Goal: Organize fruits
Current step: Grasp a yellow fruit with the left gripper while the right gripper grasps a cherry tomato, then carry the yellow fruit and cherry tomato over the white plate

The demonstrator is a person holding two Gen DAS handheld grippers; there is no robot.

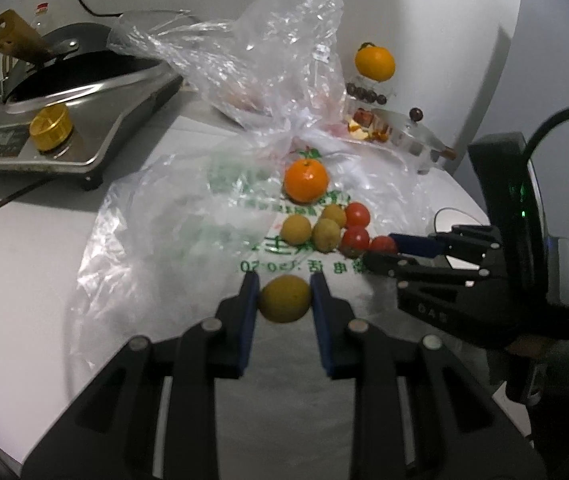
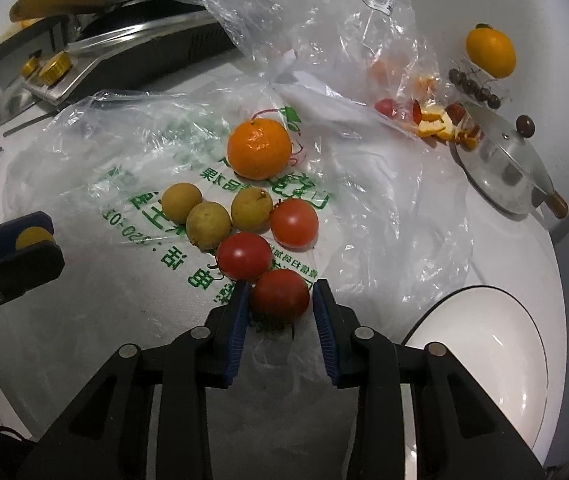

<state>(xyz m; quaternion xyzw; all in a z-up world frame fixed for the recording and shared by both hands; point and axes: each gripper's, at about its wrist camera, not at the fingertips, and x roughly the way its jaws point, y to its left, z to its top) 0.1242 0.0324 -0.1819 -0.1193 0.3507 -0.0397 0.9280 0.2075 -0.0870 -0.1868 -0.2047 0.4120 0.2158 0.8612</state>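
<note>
Left gripper: my left gripper [image 1: 284,298] is clamped on one yellow-brown round fruit [image 1: 284,299], both blue pads touching its sides, held over the printed plastic bag [image 1: 172,240].
Right gripper: my right gripper [image 2: 280,300] has its jaws drawn in around the nearest red tomato [image 2: 279,295]; the left pad touches it, and I cannot tell whether the right pad does. The tomato rests on the bag.
Count, tomatoes: I see three; the other two [image 2: 244,255] [image 2: 294,223] lie just beyond the near one, touching in a cluster.
Count, yellow-brown fruits: four in all; three on the bag [image 2: 181,202] [image 2: 208,225] [image 2: 251,209], left of the tomatoes, plus the one I hold.
Count, oranges: two; one orange [image 2: 259,148] on the bag beyond the cluster, one paler orange [image 2: 491,52] far right by the wall.
Axis: all the fruits are round, so I see no long axis; the near orange shows its stem end upward.
Surroundings: white bowl [image 2: 480,344] near right; glass pot lid [image 2: 504,164] and orange peel scraps [image 2: 436,120] far right; row of dark cherries [image 2: 472,84] below the paler orange.
Far left: a stove [image 1: 64,132] with a pan [image 1: 68,64] on it.
In the way: a crumpled clear bag [image 1: 276,60] stands behind the fruit.
</note>
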